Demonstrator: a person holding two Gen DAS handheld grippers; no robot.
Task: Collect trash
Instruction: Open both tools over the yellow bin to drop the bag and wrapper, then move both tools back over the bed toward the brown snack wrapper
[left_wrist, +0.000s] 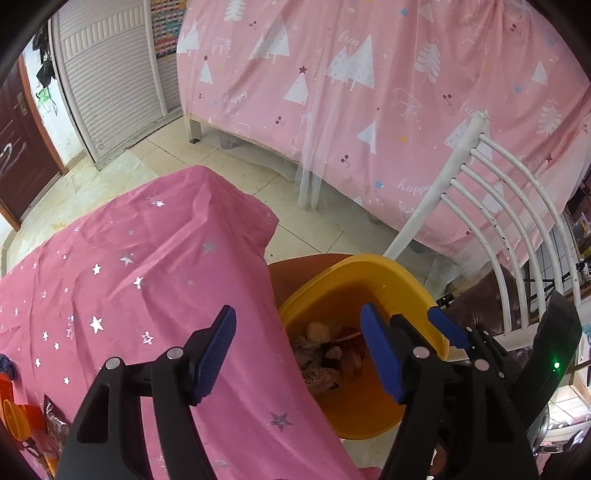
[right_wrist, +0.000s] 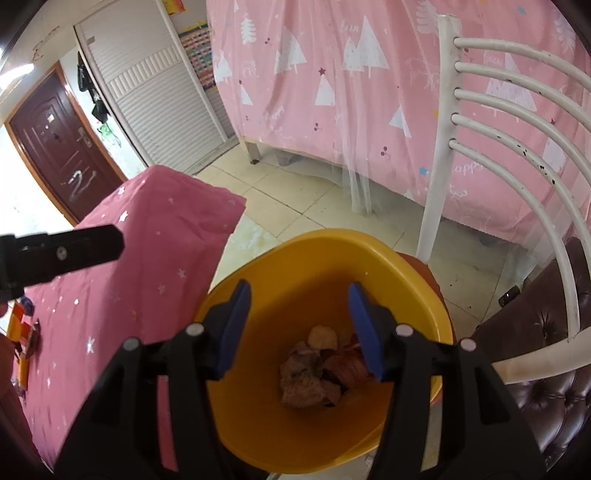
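A yellow bin stands on the floor beside the table. Crumpled wrappers and scraps of trash lie at its bottom. My left gripper hangs over the table edge and the bin's left rim, open, with nothing between its blue pads. My right gripper is above the bin's mouth, also open and holding nothing. In the left wrist view one of the right gripper's blue pads shows over the bin's right rim. A black finger of the left gripper shows in the right wrist view.
The table wears a pink star-print cloth. A snack wrapper and orange items lie at its near left. A white chair with a brown seat stands right of the bin. A pink-sheeted bed lies beyond.
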